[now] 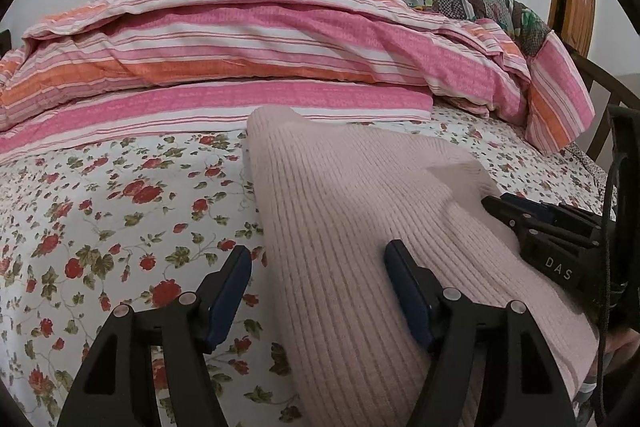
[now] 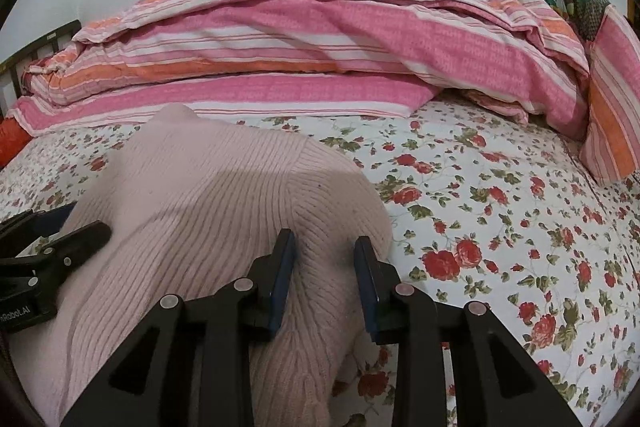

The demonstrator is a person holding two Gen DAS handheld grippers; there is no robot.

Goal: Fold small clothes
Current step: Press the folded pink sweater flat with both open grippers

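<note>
Plainly, the left gripper [image 1: 318, 263] stands wide apart over the left edge of the pink ribbed sweater [image 1: 352, 211], its pads pressing nothing; the right gripper [image 2: 324, 247] is narrower, its blue pads [image 2: 282, 279] flanking a raised ridge of the knit, though whether they squeeze it cannot be told; the sweater lies on the floral bedsheet [image 1: 100, 219], in front of the striped quilt [image 1: 240, 39]; "DAS" reads on the right gripper's body in the left wrist view; "nRobot.AI" shows on the left gripper's body in the right wrist view.
</note>
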